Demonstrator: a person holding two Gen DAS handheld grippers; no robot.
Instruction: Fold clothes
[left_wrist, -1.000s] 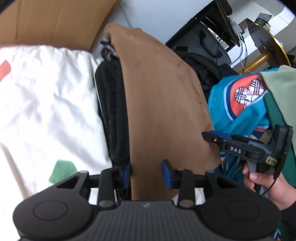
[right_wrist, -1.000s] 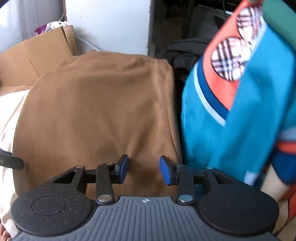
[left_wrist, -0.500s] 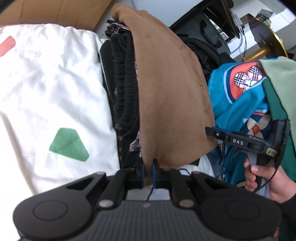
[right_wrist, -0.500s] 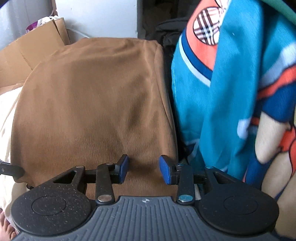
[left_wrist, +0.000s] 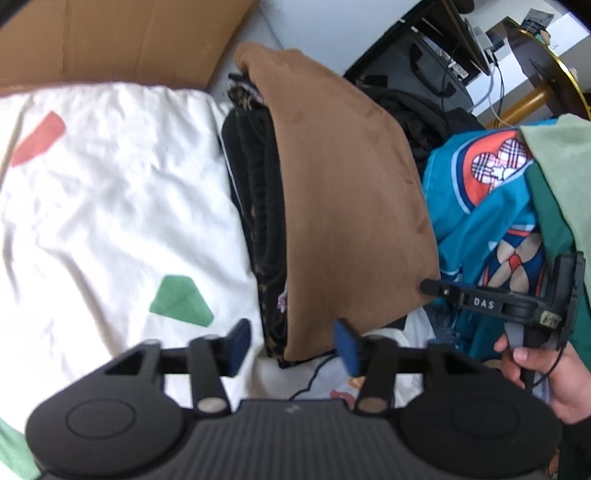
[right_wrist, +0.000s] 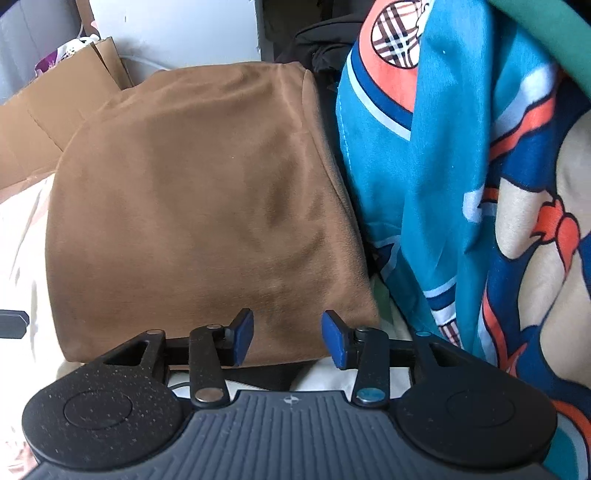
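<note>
White bedding (left_wrist: 110, 206) with coloured patches leaves me free room left of the brown garment (left_wrist: 343, 206); a teal printed cloth (left_wrist: 476, 206) crowds its right edge. My left gripper (left_wrist: 291, 345) has just been opening, empty, straddling the near hem. My right gripper (right_wrist: 288, 341) has been widening too, pads apart over that hem (nothing pinched). Folded flat, smooth, suede-like, it tops a dark stack (left_wrist: 258, 206).
</note>
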